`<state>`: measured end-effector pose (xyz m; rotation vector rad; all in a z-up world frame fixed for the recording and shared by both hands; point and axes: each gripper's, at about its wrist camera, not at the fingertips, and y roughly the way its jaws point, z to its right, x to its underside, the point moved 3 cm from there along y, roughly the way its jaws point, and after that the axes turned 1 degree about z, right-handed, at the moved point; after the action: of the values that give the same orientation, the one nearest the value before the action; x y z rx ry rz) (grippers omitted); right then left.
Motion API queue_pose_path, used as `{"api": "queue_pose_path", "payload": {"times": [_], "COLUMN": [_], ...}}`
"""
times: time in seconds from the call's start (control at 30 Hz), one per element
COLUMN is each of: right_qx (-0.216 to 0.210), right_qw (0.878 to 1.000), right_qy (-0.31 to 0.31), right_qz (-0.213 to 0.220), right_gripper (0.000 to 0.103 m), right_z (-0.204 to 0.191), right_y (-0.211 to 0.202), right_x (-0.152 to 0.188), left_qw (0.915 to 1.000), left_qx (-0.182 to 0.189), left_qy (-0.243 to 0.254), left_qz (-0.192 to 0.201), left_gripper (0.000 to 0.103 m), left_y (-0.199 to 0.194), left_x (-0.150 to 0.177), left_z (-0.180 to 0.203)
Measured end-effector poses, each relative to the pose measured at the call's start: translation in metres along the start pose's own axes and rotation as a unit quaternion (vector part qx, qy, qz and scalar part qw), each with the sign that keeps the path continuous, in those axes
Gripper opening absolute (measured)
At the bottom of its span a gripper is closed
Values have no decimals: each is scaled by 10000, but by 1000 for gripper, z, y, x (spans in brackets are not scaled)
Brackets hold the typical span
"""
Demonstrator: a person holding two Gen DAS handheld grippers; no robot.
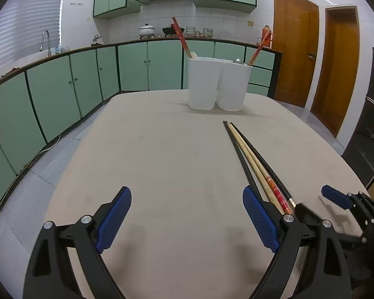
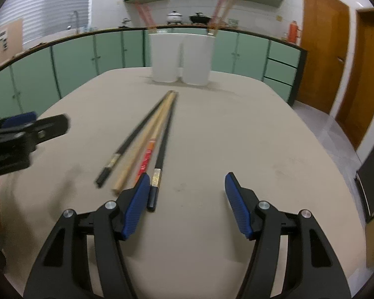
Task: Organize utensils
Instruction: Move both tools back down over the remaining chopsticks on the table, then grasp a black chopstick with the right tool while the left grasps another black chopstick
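Four loose chopsticks on the table, two white holders beyond; both claws apart, gripping nothing.

Right gripper (image 2: 187, 196): fingers spread, nothing between the pads; the near end of one black chopstick (image 2: 159, 167) lies just inside its left finger. Left of that finger lie one red-printed chopstick (image 2: 147, 155), one plain wooden chopstick (image 2: 139, 147) and a second black chopstick (image 2: 132, 137). Left gripper (image 1: 187, 219) is spread wide over bare table (image 1: 162, 149). Farther ahead, two holders (image 2: 180, 58) stand touching.

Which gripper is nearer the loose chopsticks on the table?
Right. The right gripper has its left finger beside the near ends of the chopsticks, one black stick just inside its open jaws. The left gripper sits off to their left, open, nothing between.
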<state>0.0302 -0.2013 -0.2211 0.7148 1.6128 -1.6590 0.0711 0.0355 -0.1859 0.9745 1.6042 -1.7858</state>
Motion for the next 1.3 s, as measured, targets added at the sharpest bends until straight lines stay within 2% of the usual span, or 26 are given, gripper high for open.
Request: {"api": "queue_pose_path", "payload": {"times": [0.07, 0.13, 0.33, 0.53, 0.7, 0.93, 1.17, 1.3], "right_qx": [86, -2, -413, -448, -530, -526, -210, -208], "right_qw": [9999, 9999, 9991, 9989, 9981, 9983, 9989, 9987], "right_qy": [2, 56, -20, -129, -295, 28, 296, 376], "right_qz": [58, 90, -99, -79, -99, -230, -279, -267], "right_gripper": [57, 56, 36, 25, 6, 6, 6, 6], "right_z": [6, 10, 4, -2, -11, -2, 19, 28], "right_y": [-1, -5, -4, -7, -7, 2, 13, 14], "right_x": [-1, -1, 7, 9, 9, -2, -10, -9], "left_qw": [10000, 10000, 10000, 9999, 9998, 9994, 9987, 9981], "left_qx": [2, 5, 27, 90, 182, 281, 378, 389], "left_qy": [3, 17, 52, 59, 64, 64, 127, 97], "left_qz": [-10, -8, -14, -30, -85, -167, -323, -474], "left_gripper": [89, 89, 89, 89, 89, 89, 86, 78], "left_y": [1, 1, -3, -4, -2, 2, 10, 18], "left_x": [0, 0, 2, 2, 3, 3, 7, 10], "left_z": [1, 3, 5, 10, 17, 28, 39, 44]}}
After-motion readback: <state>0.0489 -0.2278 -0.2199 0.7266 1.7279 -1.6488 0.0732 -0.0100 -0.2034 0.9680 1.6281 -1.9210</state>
